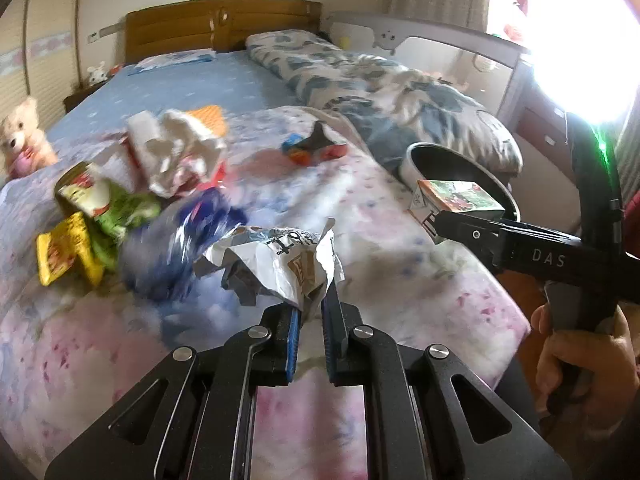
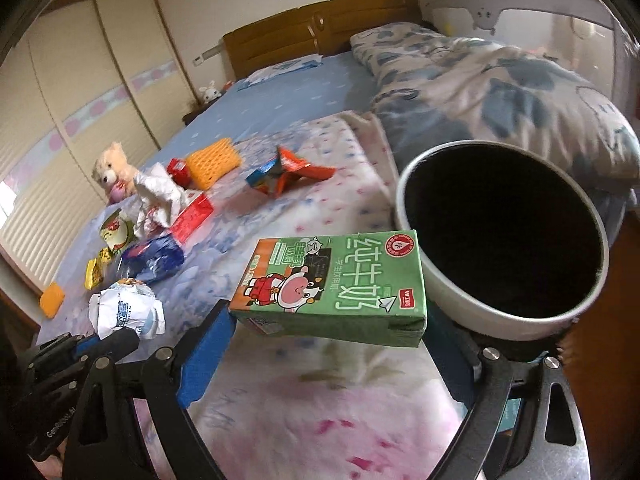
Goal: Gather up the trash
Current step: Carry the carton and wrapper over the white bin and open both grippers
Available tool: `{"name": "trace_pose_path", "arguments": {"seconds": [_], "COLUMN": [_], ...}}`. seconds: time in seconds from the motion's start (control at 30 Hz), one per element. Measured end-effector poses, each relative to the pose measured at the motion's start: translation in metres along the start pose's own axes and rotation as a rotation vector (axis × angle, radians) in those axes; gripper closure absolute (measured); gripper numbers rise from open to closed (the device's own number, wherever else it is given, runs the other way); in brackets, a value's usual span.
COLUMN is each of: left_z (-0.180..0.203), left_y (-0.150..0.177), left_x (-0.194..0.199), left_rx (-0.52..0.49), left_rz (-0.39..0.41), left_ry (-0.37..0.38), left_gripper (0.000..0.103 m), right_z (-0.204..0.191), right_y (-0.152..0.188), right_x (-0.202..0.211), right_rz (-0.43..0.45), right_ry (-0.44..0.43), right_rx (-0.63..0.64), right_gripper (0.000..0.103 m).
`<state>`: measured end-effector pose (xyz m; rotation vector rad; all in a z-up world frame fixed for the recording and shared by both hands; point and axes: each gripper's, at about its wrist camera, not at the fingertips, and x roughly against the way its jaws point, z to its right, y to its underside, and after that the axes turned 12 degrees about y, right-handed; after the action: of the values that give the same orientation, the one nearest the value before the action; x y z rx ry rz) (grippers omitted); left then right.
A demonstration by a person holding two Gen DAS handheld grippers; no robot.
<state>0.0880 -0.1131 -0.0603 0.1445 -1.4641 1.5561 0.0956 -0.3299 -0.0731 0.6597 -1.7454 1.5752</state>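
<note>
My left gripper [image 1: 310, 308] is shut on a crumpled white paper wrapper [image 1: 276, 264] and holds it just above the bed; the wrapper also shows in the right wrist view [image 2: 128, 312]. My right gripper [image 2: 328, 320] is shut on a green milk carton [image 2: 336, 284], held beside a white bin with a dark inside [image 2: 504, 236]. The carton [image 1: 456, 200] and bin [image 1: 452, 160] also show at the right of the left wrist view. More trash lies on the bed: a blue bag [image 2: 154, 258], a red box with white tissue [image 2: 176, 208], a yellow packet [image 1: 64, 252], an orange-blue wrapper [image 2: 284, 172].
A flowered blanket [image 2: 304, 396] covers the near bed. A blue-patterned duvet [image 2: 480, 80] is heaped at the right behind the bin. A teddy bear [image 2: 114, 172] sits at the left edge. An orange foam net [image 2: 214, 164] lies near it. The wooden headboard [image 2: 320, 28] stands at the back.
</note>
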Motion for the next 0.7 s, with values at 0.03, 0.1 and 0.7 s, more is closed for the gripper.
{"name": "trace_pose_path", "arguments": {"seconds": [0.03,0.1,0.7], "left_z": [0.004,0.010,0.052], "left_y": [-0.002,-0.005,-0.041], "left_x": [-0.002,-0.005,-0.044], "left_rx": [-0.008,-0.021,-0.104], "left_rz": [-0.001,-0.004,-0.023], "left_ry": [0.006,0.018,0.101], "left_gripper": [0.094,0.094,0.094], "right_z": [0.006,0.013,0.090], "right_y": [0.000,-0.001,-0.016], "right_x": [0.003,0.008,0.027], "right_rz": [0.005,0.013,0.060], "right_ry": [0.004,0.013,0.111], "right_rx": [-0.010,-0.020,-0.098], "right_gripper": [0.010,0.010,0.010]}}
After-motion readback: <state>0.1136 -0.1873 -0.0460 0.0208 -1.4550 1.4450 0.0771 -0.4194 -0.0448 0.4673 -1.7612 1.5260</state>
